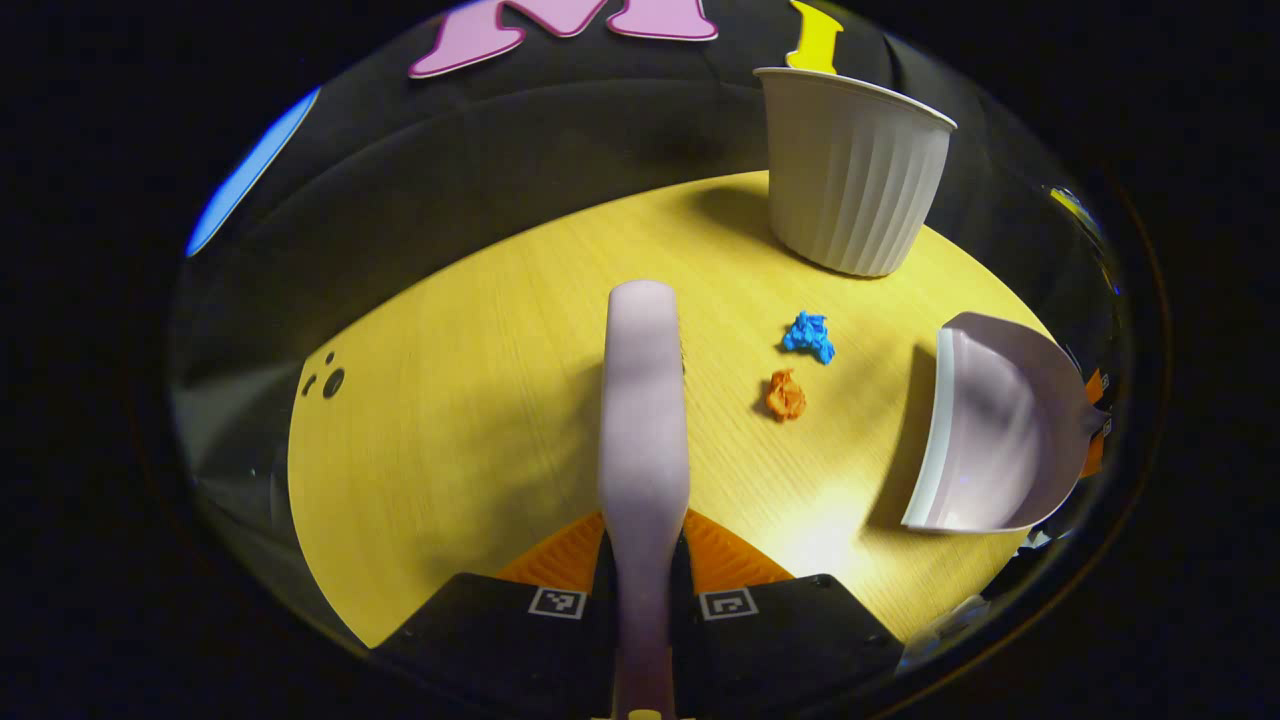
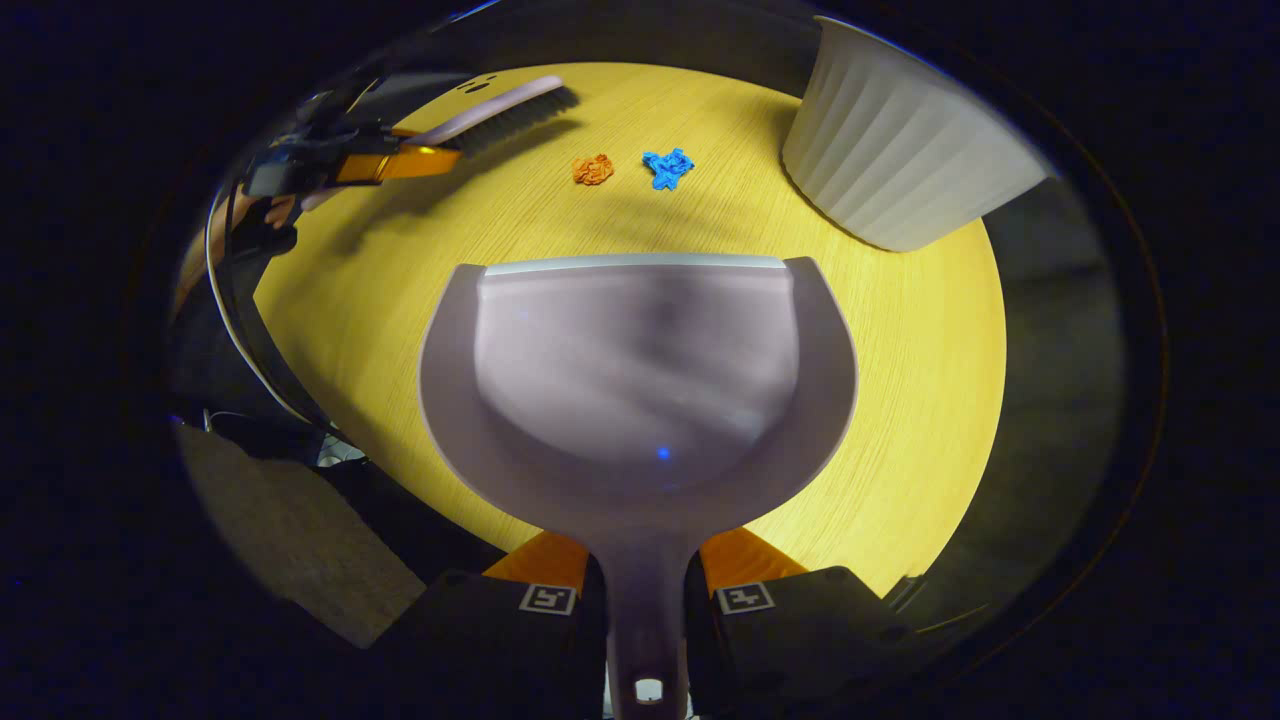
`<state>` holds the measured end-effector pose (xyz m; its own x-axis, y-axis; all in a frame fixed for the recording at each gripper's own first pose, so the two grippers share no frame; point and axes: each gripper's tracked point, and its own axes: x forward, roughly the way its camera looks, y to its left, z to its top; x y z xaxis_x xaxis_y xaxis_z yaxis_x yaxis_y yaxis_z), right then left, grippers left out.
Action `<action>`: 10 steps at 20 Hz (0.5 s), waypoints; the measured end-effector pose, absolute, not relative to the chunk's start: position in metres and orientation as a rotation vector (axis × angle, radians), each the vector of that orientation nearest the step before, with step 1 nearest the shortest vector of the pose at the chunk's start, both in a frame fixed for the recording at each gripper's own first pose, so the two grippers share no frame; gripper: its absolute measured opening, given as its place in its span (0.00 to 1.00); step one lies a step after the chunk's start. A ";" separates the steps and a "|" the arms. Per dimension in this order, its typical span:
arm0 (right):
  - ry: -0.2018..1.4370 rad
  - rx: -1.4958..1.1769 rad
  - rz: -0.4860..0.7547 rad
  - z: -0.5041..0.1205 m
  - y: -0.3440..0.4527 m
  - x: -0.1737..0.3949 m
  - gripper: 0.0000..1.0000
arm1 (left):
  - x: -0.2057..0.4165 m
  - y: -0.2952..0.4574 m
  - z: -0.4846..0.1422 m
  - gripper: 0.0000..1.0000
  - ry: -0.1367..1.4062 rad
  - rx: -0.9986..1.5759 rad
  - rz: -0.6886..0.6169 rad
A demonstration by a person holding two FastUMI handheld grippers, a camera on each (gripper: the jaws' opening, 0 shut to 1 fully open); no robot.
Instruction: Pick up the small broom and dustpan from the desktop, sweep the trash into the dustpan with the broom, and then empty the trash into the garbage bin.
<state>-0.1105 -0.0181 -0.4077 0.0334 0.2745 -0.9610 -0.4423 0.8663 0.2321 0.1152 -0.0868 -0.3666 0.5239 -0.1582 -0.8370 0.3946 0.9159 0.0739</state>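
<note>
Over the desk (image 1: 450, 420): left gripper (image 1: 645, 570) clamps broom (image 1: 645, 400), right gripper (image 2: 645, 590) clamps dustpan (image 2: 640, 370). Risk: hard sweep flicks scraps (image 1: 787, 395) past the pan, which sits well apart.

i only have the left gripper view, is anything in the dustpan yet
observer: No. The right gripper view looks straight into the dustpan, and it is empty. The orange scrap and blue scrap lie on the table beyond its front lip.
operator: is the right one gripping it properly
observer: Yes, the right gripper has both fingers pressed on the dustpan's handle.
operator: where are my bristles
observer: The broom has its dark bristles pointing down, beside the orange scrap but apart from it.
</note>
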 end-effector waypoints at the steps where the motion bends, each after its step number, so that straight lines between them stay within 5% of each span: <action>1: 1.442 -0.145 0.561 -0.410 -0.018 -0.108 0.36 | 0.125 -0.092 -0.369 0.27 0.965 0.287 -0.351; 10: 1.462 -0.192 0.624 -0.427 -0.017 -0.084 0.31 | 0.148 -0.149 -0.409 0.27 1.033 0.350 -0.498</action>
<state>-0.0845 -0.0169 -0.4267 -0.0154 0.2772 -0.9607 -0.5025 0.8285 0.2471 0.1482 -0.1488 -0.4092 0.4177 -0.2267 -0.8799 0.5467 0.8361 0.0441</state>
